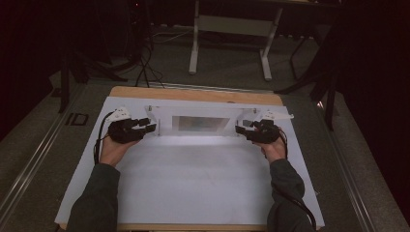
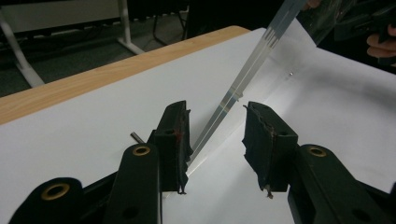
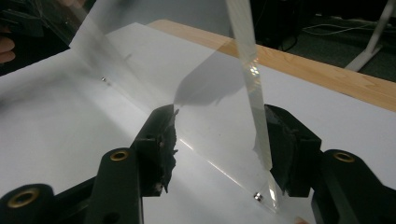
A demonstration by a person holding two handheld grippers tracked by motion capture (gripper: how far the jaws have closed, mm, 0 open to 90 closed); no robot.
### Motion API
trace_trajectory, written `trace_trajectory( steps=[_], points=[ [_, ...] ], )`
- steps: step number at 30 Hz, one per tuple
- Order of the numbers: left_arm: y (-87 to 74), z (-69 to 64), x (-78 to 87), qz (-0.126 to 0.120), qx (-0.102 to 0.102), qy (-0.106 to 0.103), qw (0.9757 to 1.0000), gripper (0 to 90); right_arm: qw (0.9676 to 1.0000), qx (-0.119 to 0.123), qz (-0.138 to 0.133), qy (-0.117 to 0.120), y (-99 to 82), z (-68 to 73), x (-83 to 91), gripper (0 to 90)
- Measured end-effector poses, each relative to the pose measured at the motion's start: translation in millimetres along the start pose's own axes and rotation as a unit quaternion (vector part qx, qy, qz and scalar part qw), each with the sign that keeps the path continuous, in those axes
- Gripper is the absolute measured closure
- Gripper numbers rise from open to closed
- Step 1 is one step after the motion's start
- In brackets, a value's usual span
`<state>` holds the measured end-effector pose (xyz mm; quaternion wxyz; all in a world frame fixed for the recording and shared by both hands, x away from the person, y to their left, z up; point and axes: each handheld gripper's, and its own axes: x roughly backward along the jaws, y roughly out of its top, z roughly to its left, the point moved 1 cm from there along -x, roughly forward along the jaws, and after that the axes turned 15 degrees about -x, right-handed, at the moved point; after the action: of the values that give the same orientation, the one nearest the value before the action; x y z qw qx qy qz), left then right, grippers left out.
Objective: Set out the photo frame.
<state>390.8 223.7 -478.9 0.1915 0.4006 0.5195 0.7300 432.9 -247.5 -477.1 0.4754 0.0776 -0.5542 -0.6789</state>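
A clear acrylic panel [image 1: 200, 123] stands tilted across the far half of the white sheet [image 1: 193, 174]. Its thin edge [image 2: 243, 79] runs down between the jaws of my left gripper [image 2: 215, 121], and both pads stand off it. My left gripper [image 1: 147, 126] sits at the panel's left end, open. My right gripper [image 1: 240, 129] is at the right end. In the right gripper view the panel's edge [image 3: 252, 84] passes between the jaws of my right gripper [image 3: 219, 121], close to the right-hand one, with a wide gap on the other side. A small screw [image 3: 258, 197] sits at the panel's lower corner.
The white sheet covers most of a wooden table [image 1: 193, 93], whose far edge lies just behind the panel. Beyond it the floor holds a white desk frame [image 1: 232, 29] and dark cables [image 1: 145, 63]. The person's forearms [image 1: 99, 193] rest over the near half of the sheet.
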Motion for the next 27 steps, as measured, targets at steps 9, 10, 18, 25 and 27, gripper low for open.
trace_trajectory(
  steps=[9, 10, 18, 25, 27],
  points=[
    [4.5, -3.3, -12.7, -0.002, 0.000, -0.001, 1.0000, 59.4, 1.0000, 0.000, -0.004, -0.003, 0.1, -0.2, -0.7, 46.0],
    [4.9, -3.4, -13.2, -0.001, 0.000, 0.001, 1.0000, 59.1, 1.0000, 0.001, -0.006, -0.004, 0.2, -0.2, -1.0, 46.0],
    [5.7, -2.8, -16.5, -0.006, 0.001, 0.017, 0.9998, 59.1, 0.9996, -0.003, -0.024, -0.012, -0.5, -0.3, -3.5, 46.0],
    [7.8, -4.4, -19.7, -0.005, 0.003, 0.039, 0.9992, 58.8, 0.9991, -0.005, -0.035, -0.021, 0.0, 0.0, -5.7, 46.0],
    [8.6, -4.7, -20.5, -0.004, 0.003, 0.044, 0.9990, 58.8, 0.9990, -0.006, -0.038, -0.025, 0.2, 0.3, -6.3, 46.1]
  ],
)
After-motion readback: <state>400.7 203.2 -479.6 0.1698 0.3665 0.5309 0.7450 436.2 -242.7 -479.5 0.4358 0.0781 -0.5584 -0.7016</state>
